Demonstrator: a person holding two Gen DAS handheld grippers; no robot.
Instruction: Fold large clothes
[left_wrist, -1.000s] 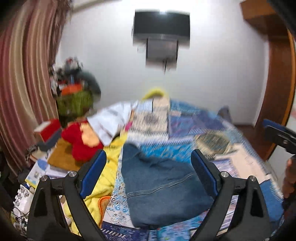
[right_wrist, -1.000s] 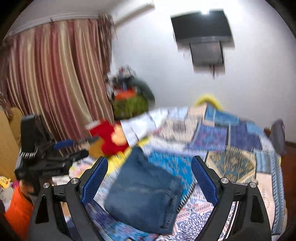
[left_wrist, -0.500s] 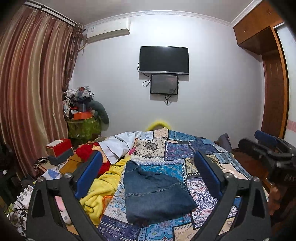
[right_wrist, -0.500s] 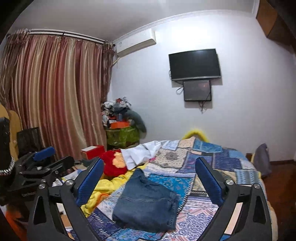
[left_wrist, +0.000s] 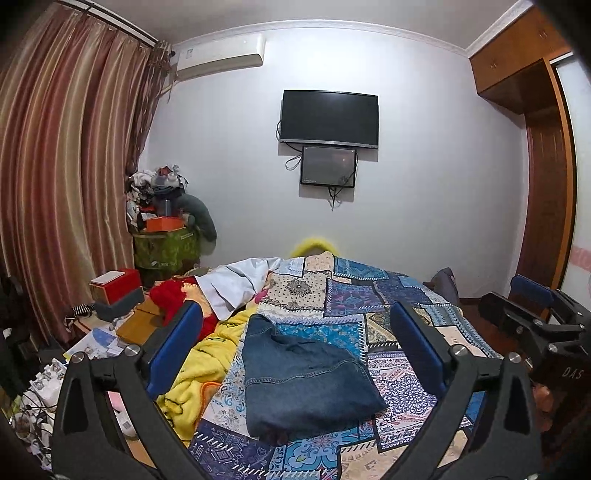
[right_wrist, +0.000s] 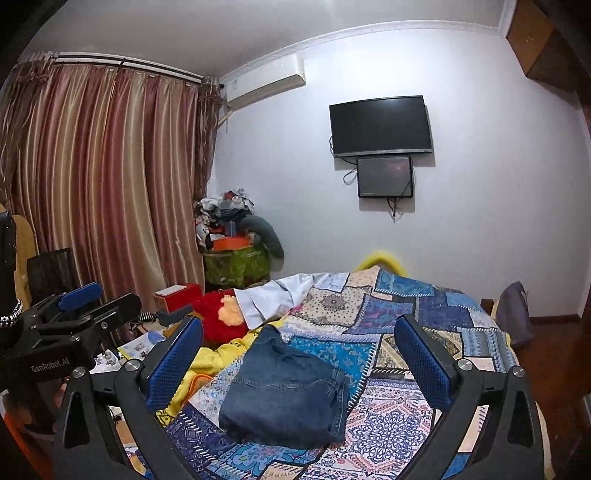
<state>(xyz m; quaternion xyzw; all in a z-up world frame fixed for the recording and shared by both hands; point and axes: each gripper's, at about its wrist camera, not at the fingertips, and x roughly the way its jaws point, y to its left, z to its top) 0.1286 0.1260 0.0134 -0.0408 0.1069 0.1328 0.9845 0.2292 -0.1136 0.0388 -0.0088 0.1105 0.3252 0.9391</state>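
Folded blue jeans (left_wrist: 299, 376) (right_wrist: 284, 395) lie flat on the patchwork bedspread (left_wrist: 369, 295) (right_wrist: 399, 421), a compact stack with the waistband toward the far side. My left gripper (left_wrist: 295, 339) hovers above and short of the jeans, jaws wide open, nothing between the blue pads. My right gripper (right_wrist: 299, 347) is likewise open and empty, held back over the bed's near end. In the left wrist view the right gripper (left_wrist: 532, 317) shows at the right edge; the right wrist view catches the left gripper (right_wrist: 74, 310) at its left edge.
A yellow blanket (left_wrist: 199, 369), a red plush toy (right_wrist: 221, 317) and a white garment (left_wrist: 236, 284) lie left of the jeans. Boxes and papers (left_wrist: 114, 291) crowd the left bedside. Curtains (right_wrist: 103, 184) hang at left, a TV (left_wrist: 328, 118) on the far wall, a wardrobe (left_wrist: 546, 184) at right.
Both grippers pulled back from the jeans and tilted upward, so the wall and ceiling came into view. Their jaws widened slightly. The jeans stayed folded on the bed.
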